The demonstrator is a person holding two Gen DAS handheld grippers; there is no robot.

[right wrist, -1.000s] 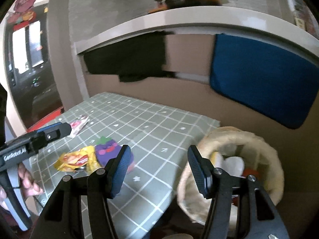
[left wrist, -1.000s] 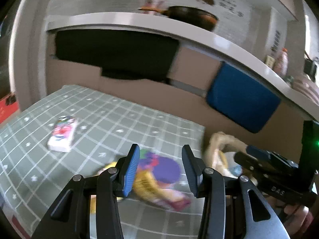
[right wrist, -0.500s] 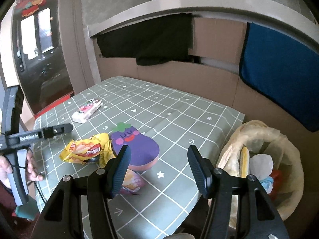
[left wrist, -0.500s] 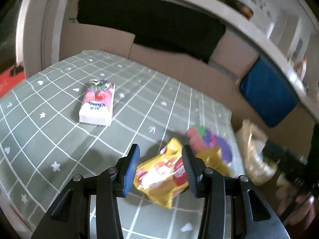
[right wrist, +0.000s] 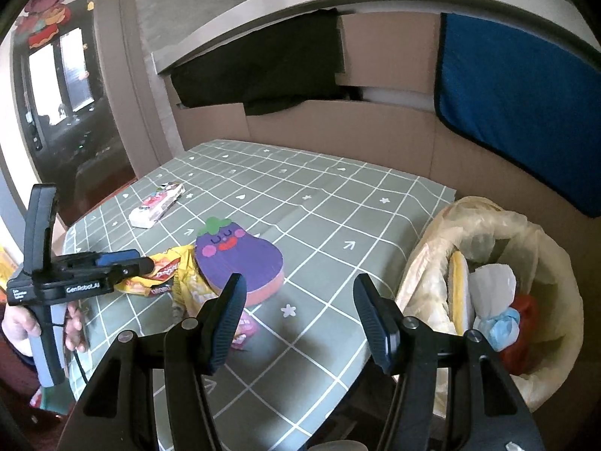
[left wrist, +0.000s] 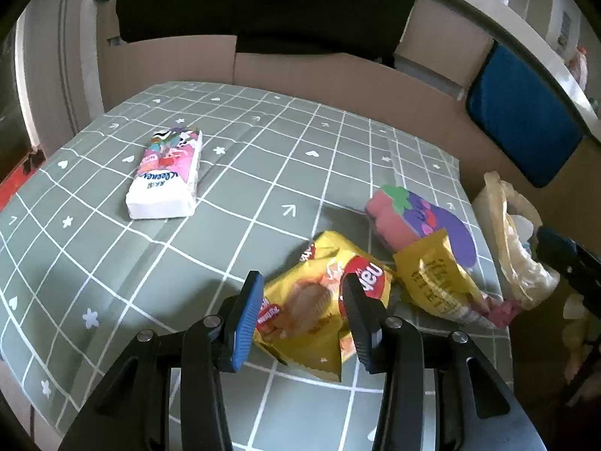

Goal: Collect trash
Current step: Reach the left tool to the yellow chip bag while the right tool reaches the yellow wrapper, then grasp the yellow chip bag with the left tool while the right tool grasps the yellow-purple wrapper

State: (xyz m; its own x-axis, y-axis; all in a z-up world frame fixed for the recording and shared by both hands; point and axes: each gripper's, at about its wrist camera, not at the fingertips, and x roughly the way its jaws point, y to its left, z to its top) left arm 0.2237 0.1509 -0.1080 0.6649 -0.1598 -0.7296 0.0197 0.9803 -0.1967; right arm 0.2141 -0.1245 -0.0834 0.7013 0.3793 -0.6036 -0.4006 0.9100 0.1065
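Open left tongs frame a crumpled yellow snack wrapper on the green checked surface, a tissue pack lying well apart.

You see a matt grey-green checked cloth lying smooth over the counter, creased in faint folds. The crinkled yellow snack wrapper is glossy foil-like plastic. The purple eggplant-shaped sponge looks soft and matt, foam with a pink underside. The white tissue pack has slick printed film. The cream bin liner is thin, translucent, wrinkled plastic. Behind stands plain brown cardboard, dull.
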